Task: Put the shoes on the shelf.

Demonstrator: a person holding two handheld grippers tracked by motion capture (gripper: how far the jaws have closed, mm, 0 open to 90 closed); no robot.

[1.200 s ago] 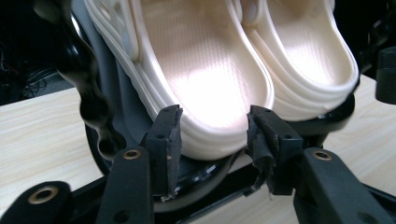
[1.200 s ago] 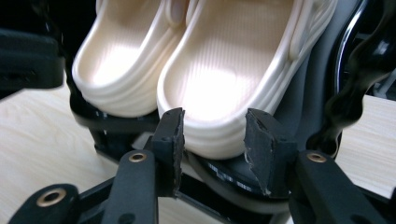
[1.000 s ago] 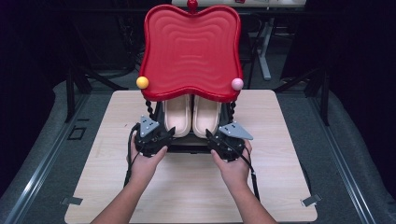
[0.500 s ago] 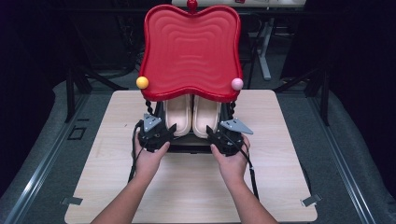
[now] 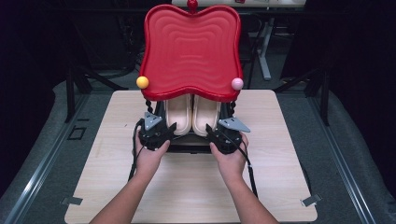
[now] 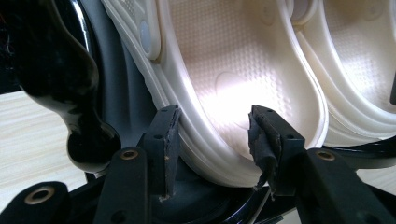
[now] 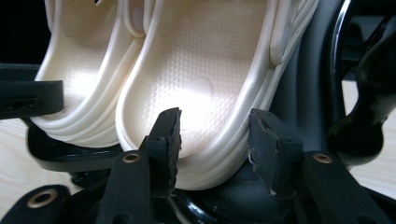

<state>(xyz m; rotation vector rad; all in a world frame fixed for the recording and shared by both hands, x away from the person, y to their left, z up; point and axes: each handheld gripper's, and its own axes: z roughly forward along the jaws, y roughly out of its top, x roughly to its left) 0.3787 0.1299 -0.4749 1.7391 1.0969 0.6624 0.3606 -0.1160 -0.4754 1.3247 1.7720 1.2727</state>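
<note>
A pair of cream clogs stands heel-first toward me on a black rack under a red wavy top [image 5: 191, 49]. My left gripper [image 5: 169, 129] is at the heel of the left clog [image 5: 178, 114]. In the left gripper view the left gripper [image 6: 215, 126] is open and straddles the heel rim of the left clog [image 6: 224, 60], one jaw outside the wall and one inside. My right gripper [image 5: 211, 131] is at the right clog [image 5: 206, 114]. The right gripper [image 7: 215, 126] is open too, straddling the heel wall of the right clog [image 7: 201, 60].
The rack's black base [image 5: 189, 145] sits mid-table on the light wooden table [image 5: 280, 154]. A yellow ball [image 5: 142, 82] and a pink ball [image 5: 237, 84] hang at the red top's front corners, just above the grippers. Glossy black rack posts [image 6: 70, 93] [image 7: 369, 93] flank the clogs.
Both grippers have edged forward a little, toward the clogs' heels. The clogs and the rack have not moved.
</note>
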